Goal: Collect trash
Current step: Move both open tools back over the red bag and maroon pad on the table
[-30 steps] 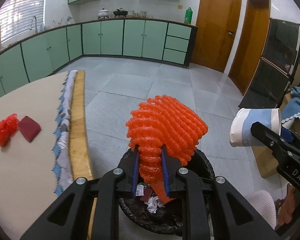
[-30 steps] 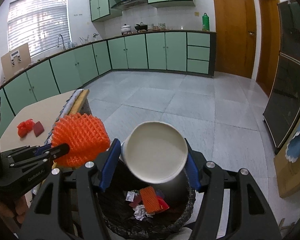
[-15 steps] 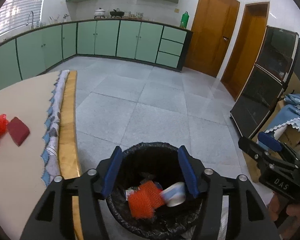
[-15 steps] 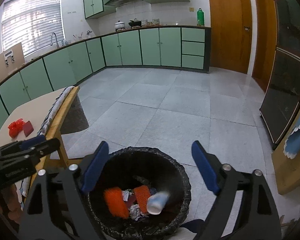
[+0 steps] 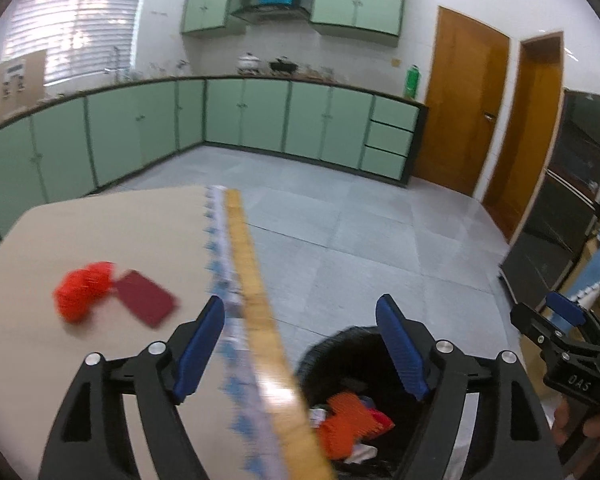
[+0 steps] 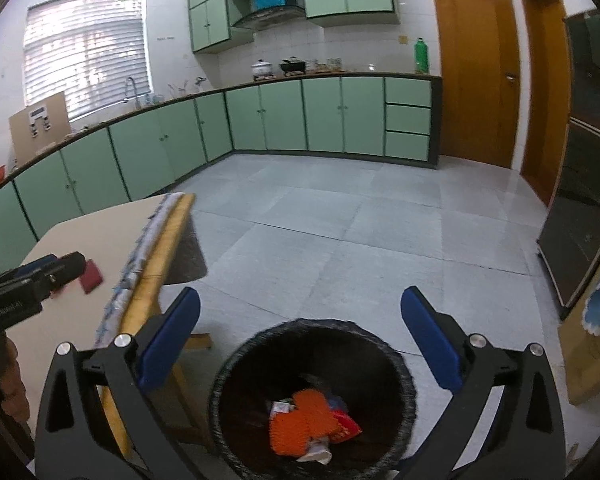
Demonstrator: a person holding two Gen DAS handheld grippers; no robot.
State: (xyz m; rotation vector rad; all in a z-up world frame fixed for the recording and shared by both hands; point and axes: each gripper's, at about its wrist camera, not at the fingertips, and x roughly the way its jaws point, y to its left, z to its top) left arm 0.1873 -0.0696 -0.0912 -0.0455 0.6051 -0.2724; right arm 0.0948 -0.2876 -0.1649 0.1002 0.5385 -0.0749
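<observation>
Left gripper [image 5: 300,354] swung tableward; orange netting [image 6: 302,420] (crumpled) in bin [image 6: 404,376].

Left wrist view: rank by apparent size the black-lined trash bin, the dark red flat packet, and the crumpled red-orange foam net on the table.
1. Black-lined trash bin, though partly hidden.
2-3. Dark red flat packet and crumpled red-orange foam net look alike; blur prevents ranking.

glossy tiled floor [image 6: 340,240], wooden table edge [image 5: 256,300], black plastic-lined bin [image 6: 404,376].

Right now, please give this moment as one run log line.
left claw: open, empty | right claw: open, empty | trash bin: orange net inside | table: red net, dark red packet remain
</observation>
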